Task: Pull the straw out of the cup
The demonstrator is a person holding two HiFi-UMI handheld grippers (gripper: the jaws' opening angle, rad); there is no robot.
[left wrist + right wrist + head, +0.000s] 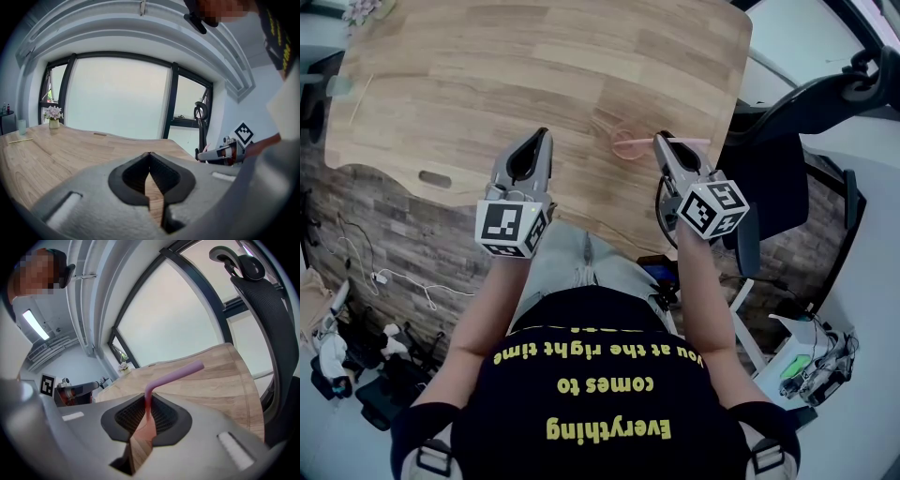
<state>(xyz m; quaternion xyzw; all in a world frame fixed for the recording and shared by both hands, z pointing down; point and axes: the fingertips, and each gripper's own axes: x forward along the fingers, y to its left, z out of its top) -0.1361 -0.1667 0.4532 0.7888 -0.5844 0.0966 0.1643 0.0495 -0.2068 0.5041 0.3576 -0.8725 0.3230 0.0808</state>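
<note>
A pale pink see-through cup [628, 145] stands on the wooden table [534, 66] near its front right edge. A pink bendy straw [178, 372] rises from it, its bent top pointing right. My right gripper [147, 397] is shut on the straw's upright part just below the bend, and the cup shows as a pinkish shape low between the jaws. In the head view the right gripper [664, 141] sits right beside the cup. My left gripper [542, 139] hovers over the table to the cup's left, shut with nothing in it [149, 154].
A black office chair [262, 301] stands just off the table's right edge. At the far left of the table are a small flower vase [54, 117], a glass [21, 125] and a thin wooden stick [18, 140]. Cables and clutter lie on the floor [356, 337].
</note>
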